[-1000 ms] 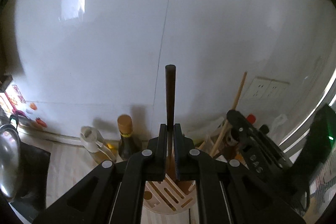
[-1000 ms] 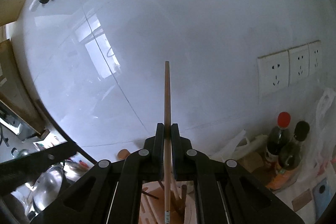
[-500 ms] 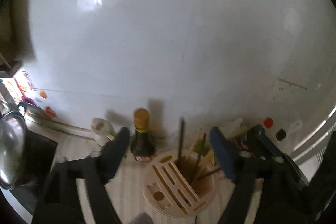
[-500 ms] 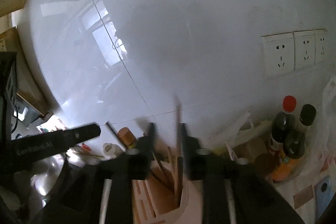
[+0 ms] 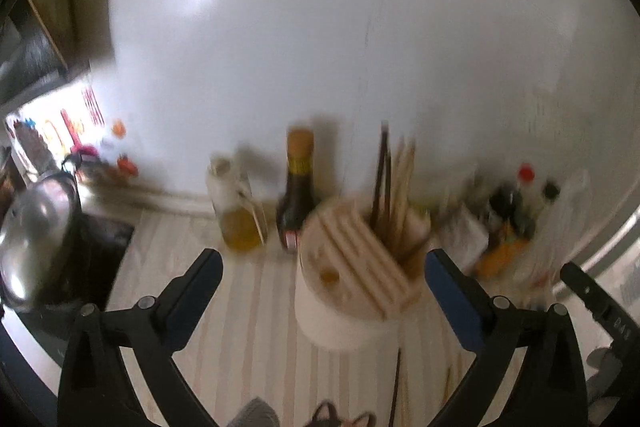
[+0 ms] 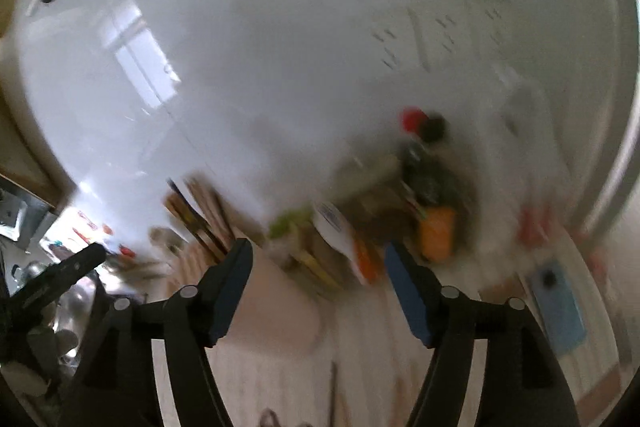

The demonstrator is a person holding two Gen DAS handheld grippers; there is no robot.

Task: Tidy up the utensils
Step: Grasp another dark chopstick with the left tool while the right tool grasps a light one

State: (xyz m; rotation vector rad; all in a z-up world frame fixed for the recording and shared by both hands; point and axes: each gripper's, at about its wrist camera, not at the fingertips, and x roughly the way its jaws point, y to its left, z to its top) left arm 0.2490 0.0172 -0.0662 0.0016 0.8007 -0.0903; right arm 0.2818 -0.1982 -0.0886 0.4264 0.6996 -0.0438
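Observation:
A round wooden utensil holder (image 5: pixel 352 275) with slots stands on the pale striped counter. Several chopsticks (image 5: pixel 390 187), dark and light, stand upright in its back opening. My left gripper (image 5: pixel 322 263) is open and empty, just in front of the holder. Loose chopsticks (image 5: pixel 397 383) lie on the counter below it. My right gripper (image 6: pixel 318 261) is open and empty; its view is blurred, with the chopsticks (image 6: pixel 200 215) standing at its left. Another loose stick (image 6: pixel 333 391) lies on the counter near the bottom.
A dark sauce bottle (image 5: pixel 298 191) and an oil bottle (image 5: pixel 236 211) stand behind the holder at the white wall. More bottles and packets (image 5: pixel 516 207) crowd the right. A steel pot (image 5: pixel 36 227) sits at the left. A blue phone (image 6: pixel 558 307) lies at the right.
Both grippers have let go of their chopsticks, which now stand in the holder. Both have opened wide and pulled back; the right one has swung right.

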